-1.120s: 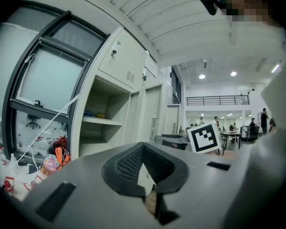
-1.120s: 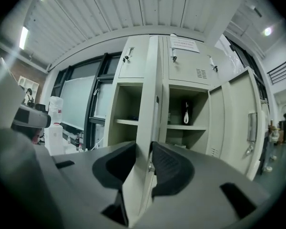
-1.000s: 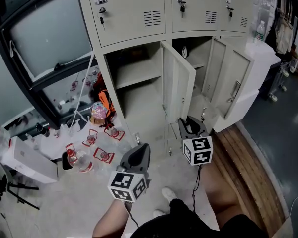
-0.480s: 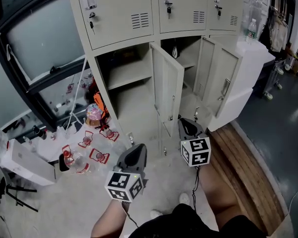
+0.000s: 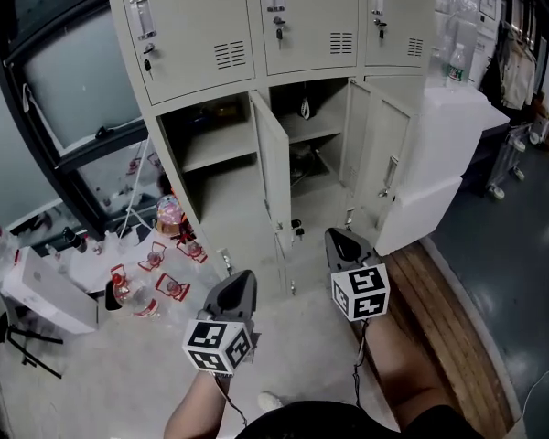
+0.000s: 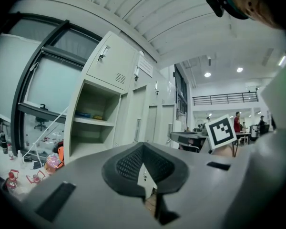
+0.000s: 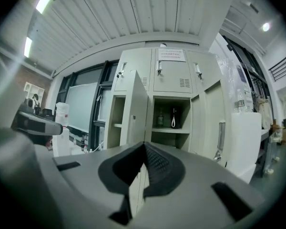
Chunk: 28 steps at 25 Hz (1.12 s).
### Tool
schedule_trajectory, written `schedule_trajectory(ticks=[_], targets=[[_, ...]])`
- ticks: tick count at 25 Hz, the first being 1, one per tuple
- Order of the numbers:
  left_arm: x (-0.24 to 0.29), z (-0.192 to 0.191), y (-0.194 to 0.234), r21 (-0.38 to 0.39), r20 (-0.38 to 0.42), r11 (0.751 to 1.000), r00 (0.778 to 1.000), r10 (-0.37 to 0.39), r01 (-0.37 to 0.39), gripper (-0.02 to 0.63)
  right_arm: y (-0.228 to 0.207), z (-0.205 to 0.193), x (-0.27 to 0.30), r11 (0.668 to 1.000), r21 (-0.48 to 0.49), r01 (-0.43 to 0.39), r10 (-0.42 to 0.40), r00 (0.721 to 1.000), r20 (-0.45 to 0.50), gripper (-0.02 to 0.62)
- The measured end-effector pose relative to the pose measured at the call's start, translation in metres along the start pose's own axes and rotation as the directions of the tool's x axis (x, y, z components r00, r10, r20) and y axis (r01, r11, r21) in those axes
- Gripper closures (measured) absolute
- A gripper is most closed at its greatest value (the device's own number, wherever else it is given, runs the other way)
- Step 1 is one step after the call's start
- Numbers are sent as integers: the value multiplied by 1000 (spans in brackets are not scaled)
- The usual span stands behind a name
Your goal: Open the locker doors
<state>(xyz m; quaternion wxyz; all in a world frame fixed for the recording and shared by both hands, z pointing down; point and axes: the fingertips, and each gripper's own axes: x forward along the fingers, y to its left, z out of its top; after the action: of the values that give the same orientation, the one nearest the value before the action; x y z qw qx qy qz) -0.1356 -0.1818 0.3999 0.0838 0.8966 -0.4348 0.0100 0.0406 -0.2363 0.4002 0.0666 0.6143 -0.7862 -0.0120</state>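
A beige locker bank (image 5: pixel 256 35) fills the head view. Its three upper doors are closed, with keys in the locks. Below, the left compartment (image 5: pixel 210 154) stands open, its door (image 5: pixel 273 172) swung out toward me. The middle compartment (image 5: pixel 304 122) is open too, and more open doors (image 5: pixel 384 167) stand at its right. My left gripper (image 5: pixel 245 275) (image 6: pixel 143 147) is shut and empty, a little short of the left door. My right gripper (image 5: pixel 334 233) (image 7: pixel 144 144) has just been closing with nothing between its jaws. It is shut, just right of that door's lower edge and apart from it.
Red-framed bottles (image 5: pixel 156 273) and a colourful bag (image 5: pixel 169 213) lie on the floor left of the lockers, beside a white box (image 5: pixel 46 291). A white cabinet (image 5: pixel 448 144) stands at the right, with a wooden strip (image 5: pixel 439 318) along the floor. My shoe (image 5: pixel 270 401) is below.
Both grippers have drawn back from the lockers, which now look farther off with more of the upper doors showing. The right gripper's tip has left the edge of the left door.
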Motion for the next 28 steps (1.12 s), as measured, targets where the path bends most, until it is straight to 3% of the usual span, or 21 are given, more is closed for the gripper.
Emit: schedule_trajectory(ticks=[14,28], targets=[[-8,-39,-152,-45,16,981,982,190,-189,604,-72,-25,-112,978,2,-210,210,978,-2,595],[-16,-47,-195,-38,9,968,969,247,-247,604,-86,-46,-151,962,49,-267,268,963,-12,595]])
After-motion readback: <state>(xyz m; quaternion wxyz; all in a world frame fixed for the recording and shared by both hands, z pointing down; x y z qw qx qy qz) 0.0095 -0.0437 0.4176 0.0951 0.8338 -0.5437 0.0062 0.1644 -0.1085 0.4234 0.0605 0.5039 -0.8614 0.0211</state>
